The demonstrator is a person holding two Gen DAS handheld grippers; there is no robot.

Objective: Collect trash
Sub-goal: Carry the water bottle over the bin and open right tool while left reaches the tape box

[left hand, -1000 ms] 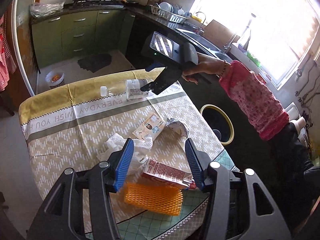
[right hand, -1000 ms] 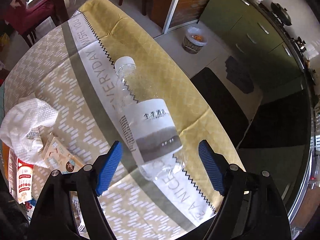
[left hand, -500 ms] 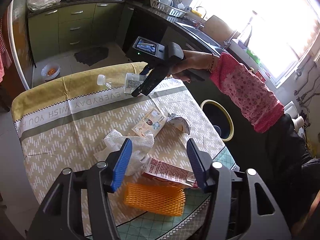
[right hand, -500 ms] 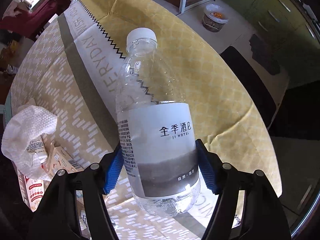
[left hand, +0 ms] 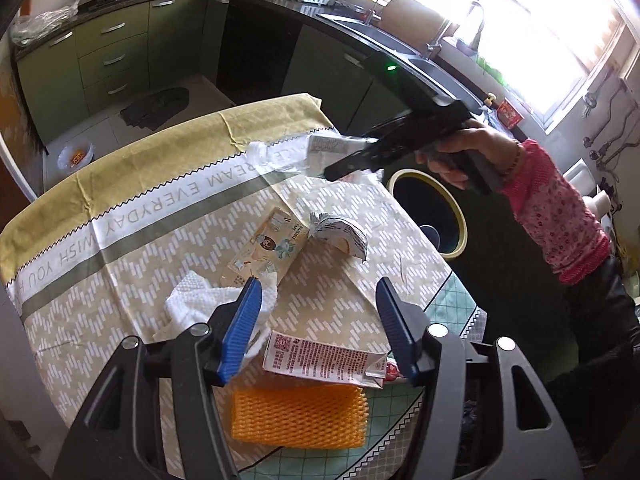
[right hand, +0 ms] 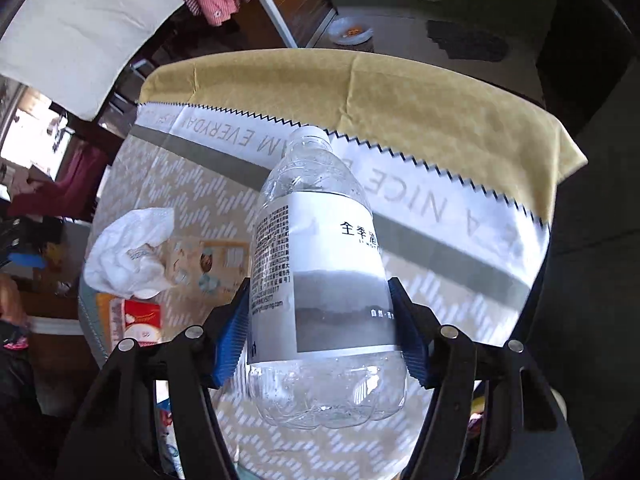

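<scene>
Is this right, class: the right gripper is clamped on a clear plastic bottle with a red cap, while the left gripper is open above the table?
Not quite. The right wrist view shows the bottle in the right gripper has a white cap, not red. The left gripper is indeed open above the table.

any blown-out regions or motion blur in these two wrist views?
Left wrist: the window at upper right is blown out, and the right gripper and its water bottle are motion-smeared. Right wrist: the bottle is sharp; the tablecloth behind is slightly soft and the rim is fisheye-bent.
</scene>
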